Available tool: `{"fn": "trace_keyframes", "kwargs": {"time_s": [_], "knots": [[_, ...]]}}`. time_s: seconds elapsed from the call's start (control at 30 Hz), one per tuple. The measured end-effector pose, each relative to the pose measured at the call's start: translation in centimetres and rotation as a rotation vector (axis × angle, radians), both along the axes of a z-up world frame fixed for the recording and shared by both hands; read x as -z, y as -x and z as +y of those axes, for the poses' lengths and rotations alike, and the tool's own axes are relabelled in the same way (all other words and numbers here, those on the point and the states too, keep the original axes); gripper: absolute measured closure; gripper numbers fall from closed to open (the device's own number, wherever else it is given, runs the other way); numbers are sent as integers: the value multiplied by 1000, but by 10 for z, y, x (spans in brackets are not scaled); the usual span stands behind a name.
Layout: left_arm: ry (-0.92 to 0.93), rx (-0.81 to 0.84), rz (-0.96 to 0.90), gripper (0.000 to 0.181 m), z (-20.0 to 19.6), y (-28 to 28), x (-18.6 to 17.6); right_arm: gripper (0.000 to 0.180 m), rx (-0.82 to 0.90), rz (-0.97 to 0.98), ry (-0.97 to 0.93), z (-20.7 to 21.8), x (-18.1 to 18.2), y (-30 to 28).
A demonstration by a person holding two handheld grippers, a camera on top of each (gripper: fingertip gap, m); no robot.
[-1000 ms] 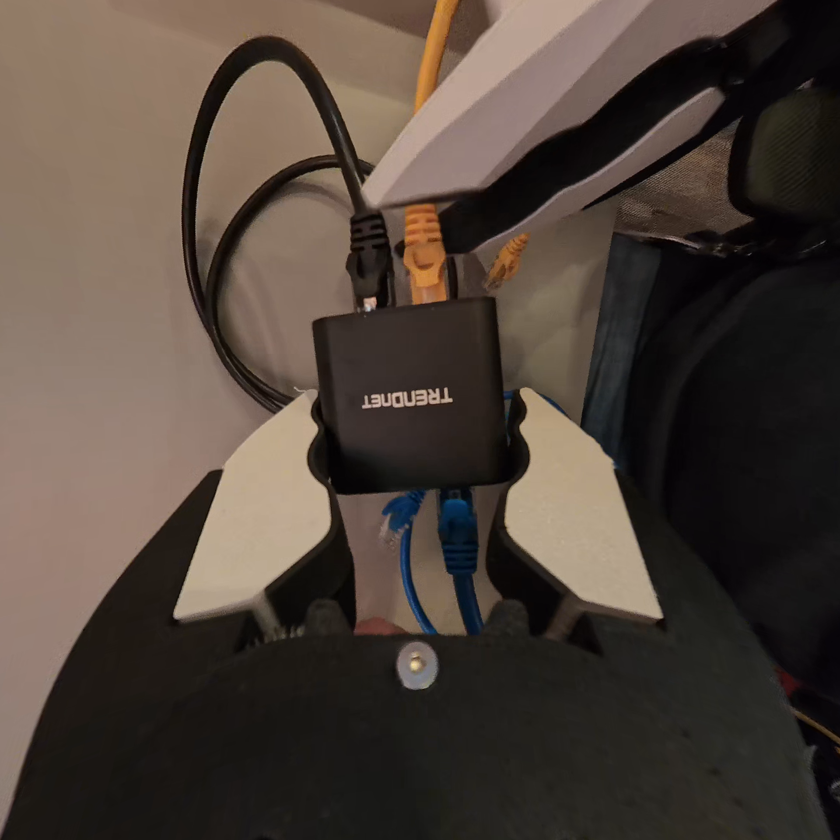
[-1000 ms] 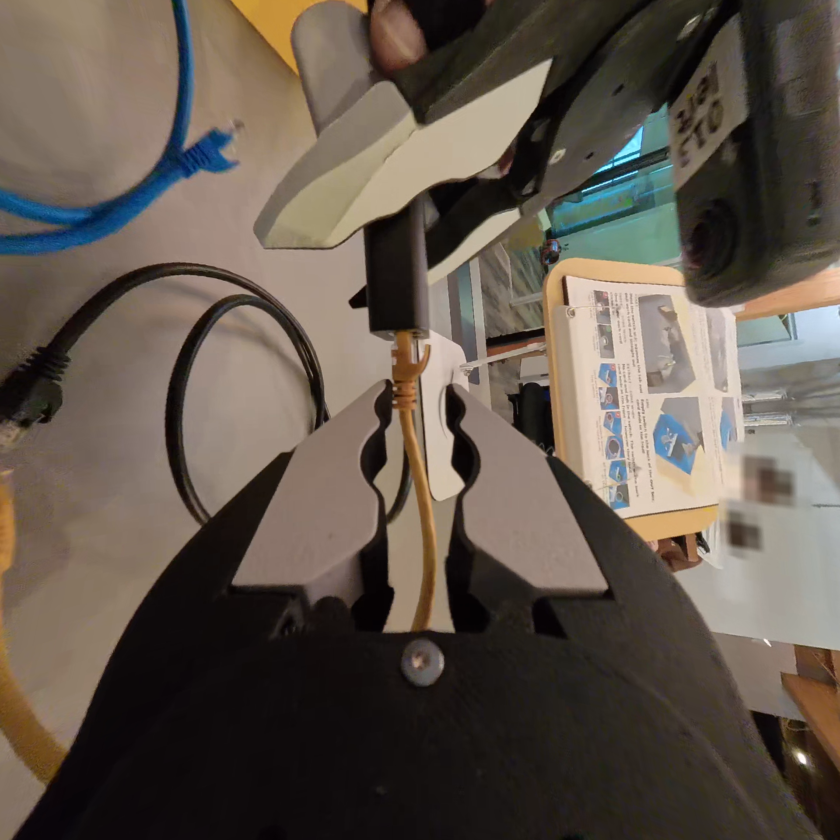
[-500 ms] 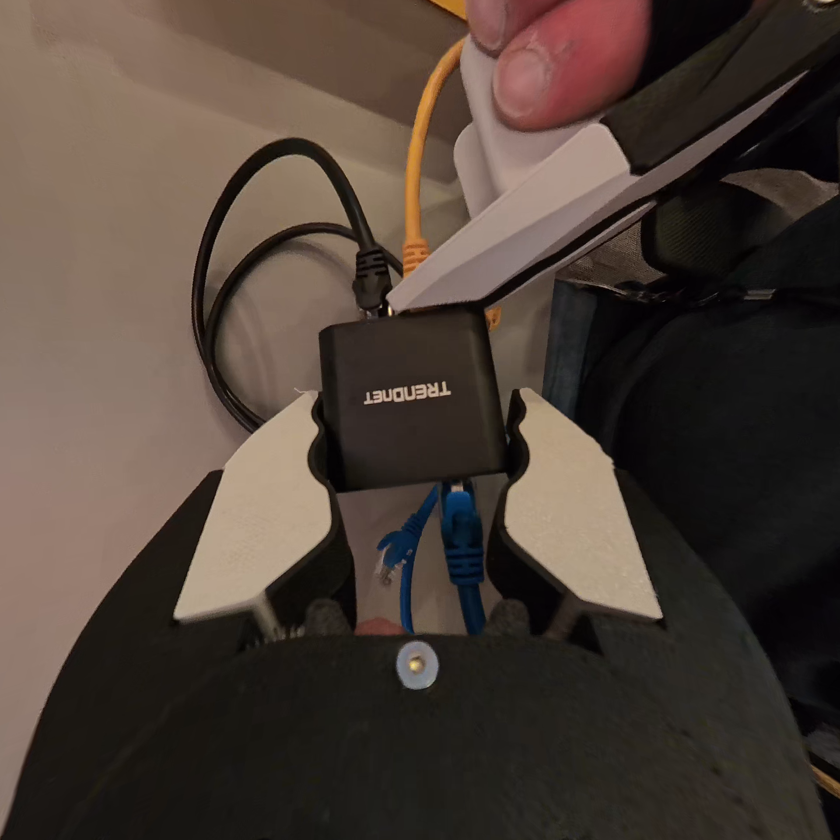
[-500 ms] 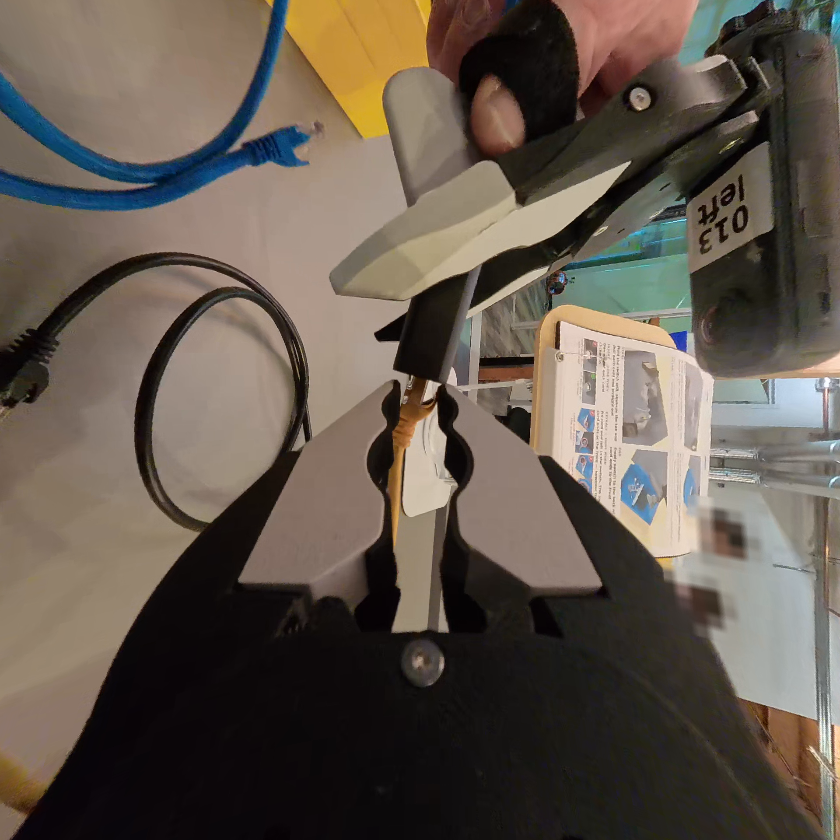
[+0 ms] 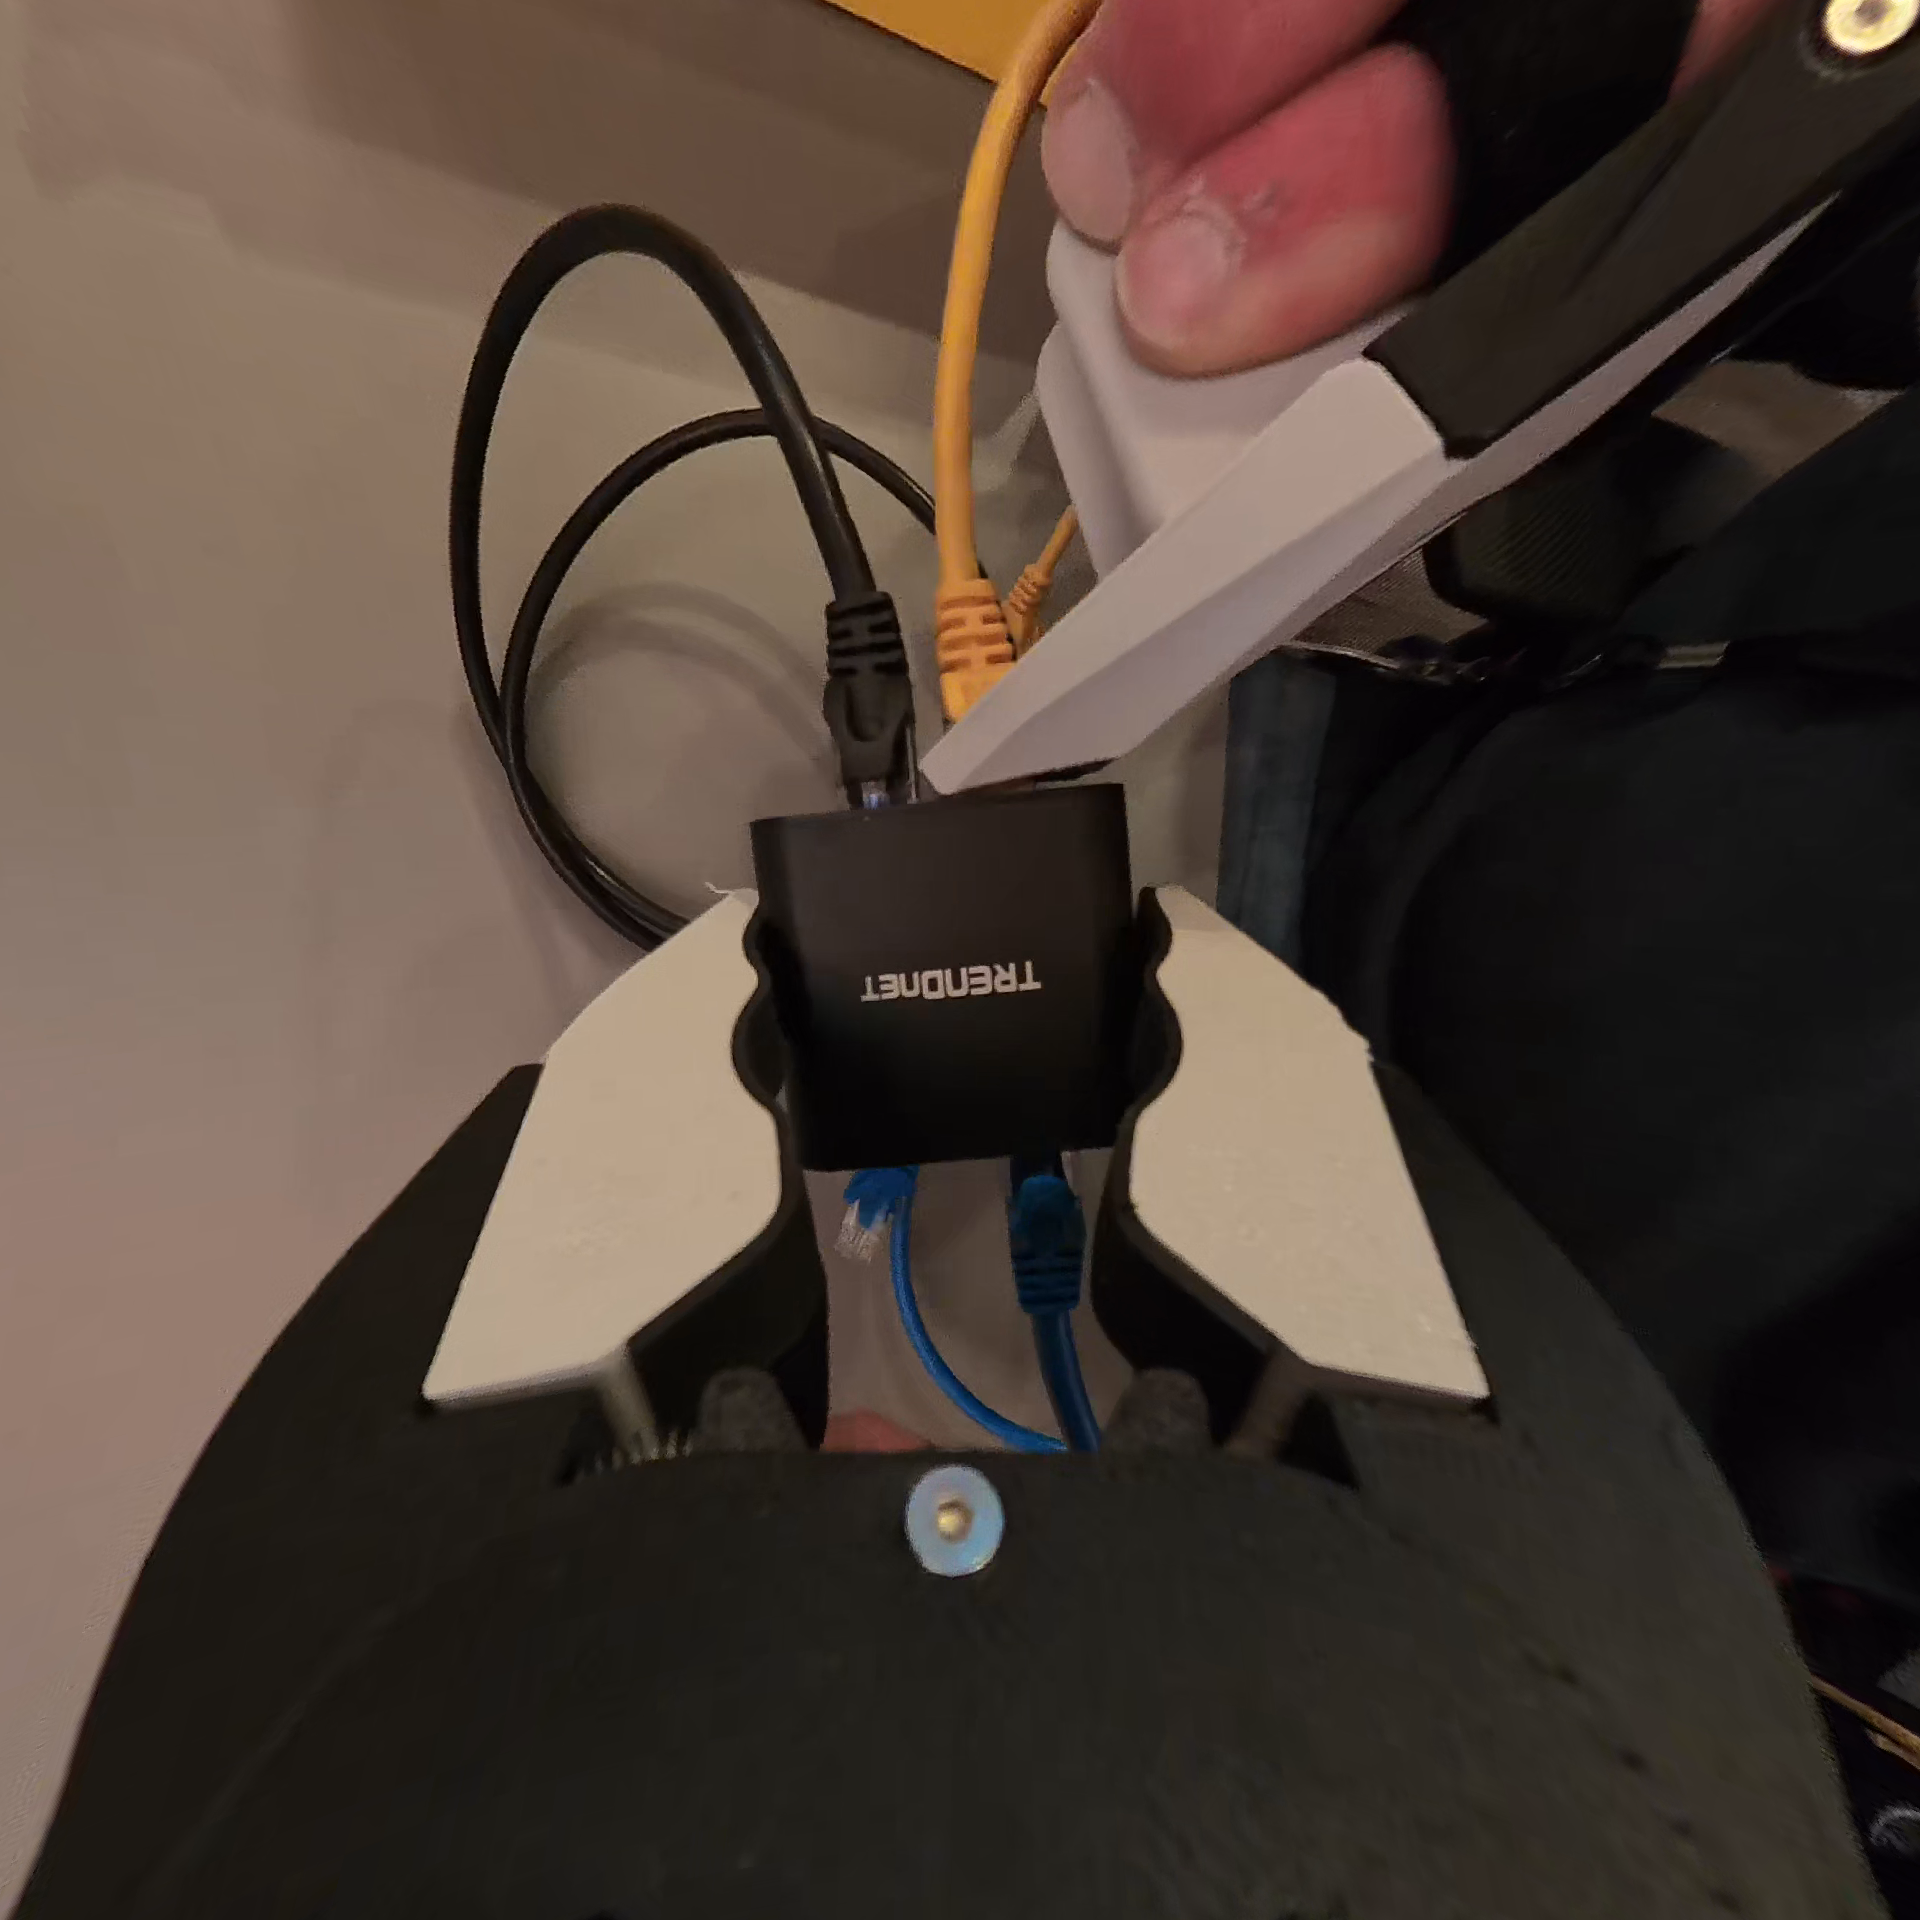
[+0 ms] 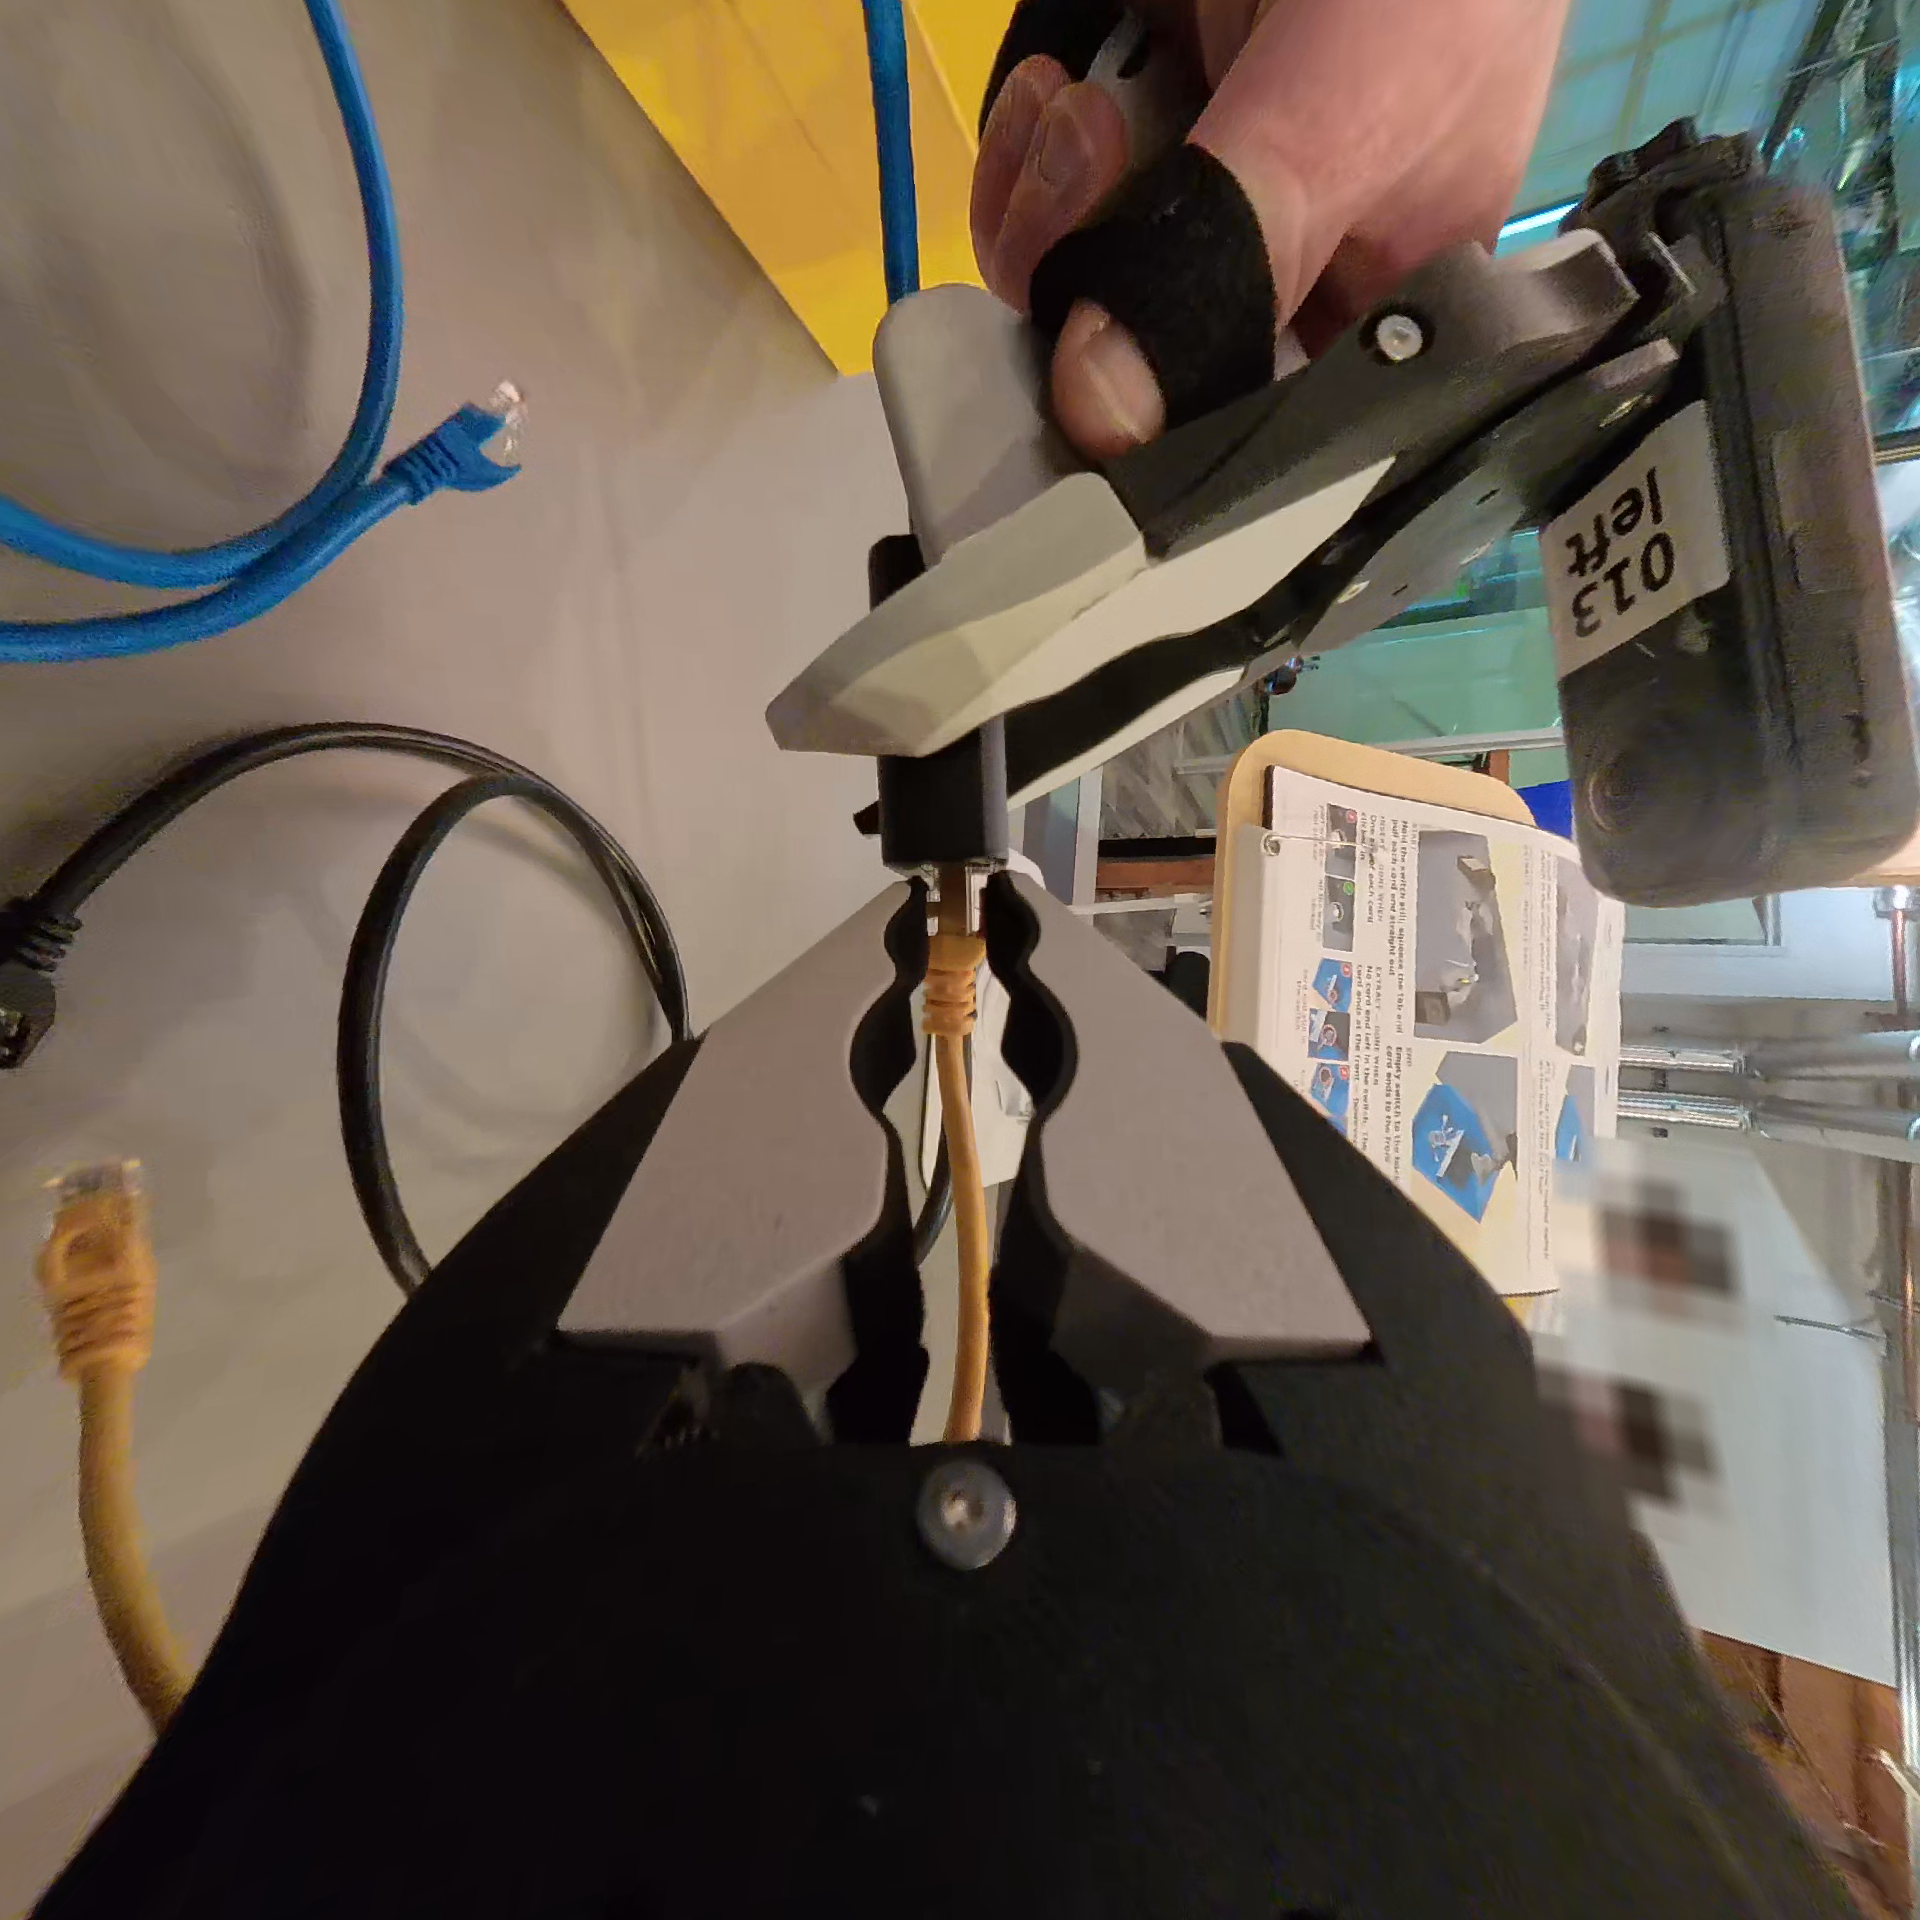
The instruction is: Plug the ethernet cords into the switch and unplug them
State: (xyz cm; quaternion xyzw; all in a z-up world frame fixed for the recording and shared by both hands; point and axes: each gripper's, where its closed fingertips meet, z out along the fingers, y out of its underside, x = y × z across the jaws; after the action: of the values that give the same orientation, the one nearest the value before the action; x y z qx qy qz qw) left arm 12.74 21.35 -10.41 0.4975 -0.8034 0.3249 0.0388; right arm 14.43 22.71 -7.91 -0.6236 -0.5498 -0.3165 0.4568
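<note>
My left gripper (image 5: 948, 920) is shut on the black switch (image 5: 940, 987) and holds it off the grey table; it also shows in the right wrist view (image 6: 966, 665). My right gripper (image 6: 964, 902) is shut on the plug of a yellow cord (image 6: 951, 971), right at the switch's port face (image 6: 940, 821). In the left wrist view a right finger (image 5: 1143, 634) covers that port edge. A black plug (image 5: 868, 696) and a yellow plug (image 5: 971, 649) lie beyond the switch. Two blue plugs (image 5: 1049, 1236) show beneath it.
Loose on the table lie a yellow plug (image 6: 94, 1236), a black plug (image 6: 31, 935) with its looped cord (image 6: 520, 821), and a blue plug (image 6: 457, 457). A clipboard with an instruction sheet (image 6: 1403, 1039) stands at the right. A person's hand (image 6: 1195, 208) grips the left gripper. My two grippers' fingertips are within a few centimetres of each other.
My right gripper slid forward along the yellow cord to its plug and its fingers closed on it. The left gripper kept hold of the switch while it shifted and tilted.
</note>
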Motion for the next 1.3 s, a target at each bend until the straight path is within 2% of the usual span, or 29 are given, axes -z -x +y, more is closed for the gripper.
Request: {"fn": "trace_keyframes", "kwargs": {"time_s": [0.4,0.43,0.5,0.57,0.63,0.7,0.83,1.03,1.17,1.3], "knots": [[53,-13,66,118,1,2,6,171,3,-208,87,-4,7,-11],[43,-31,55,118,10,3,5,172,23,-210,94,-6,6,-20],[145,-126,14,118,23,-2,-10,172,51,-175,101,-8,5,-34],[27,-100,1,118,31,2,-9,171,63,-125,120,-9,4,-36],[34,-108,-9,118,33,4,-16,171,81,-52,87,-11,-15,-38],[-26,-173,-15,118,53,5,-13,171,106,53,40,-17,-45,-43],[-46,-236,-60,118,71,13,-20,170,203,145,-36,-33,-95,-76],[-37,-307,-128,118,87,23,-30,170,330,225,-117,-65,-147,-126],[-45,-316,-135,118,88,31,-25,170,487,302,-180,-99,-160,-177],[-58,-299,-124,118,82,35,-17,170,666,361,-234,-138,-134,-236]]}}
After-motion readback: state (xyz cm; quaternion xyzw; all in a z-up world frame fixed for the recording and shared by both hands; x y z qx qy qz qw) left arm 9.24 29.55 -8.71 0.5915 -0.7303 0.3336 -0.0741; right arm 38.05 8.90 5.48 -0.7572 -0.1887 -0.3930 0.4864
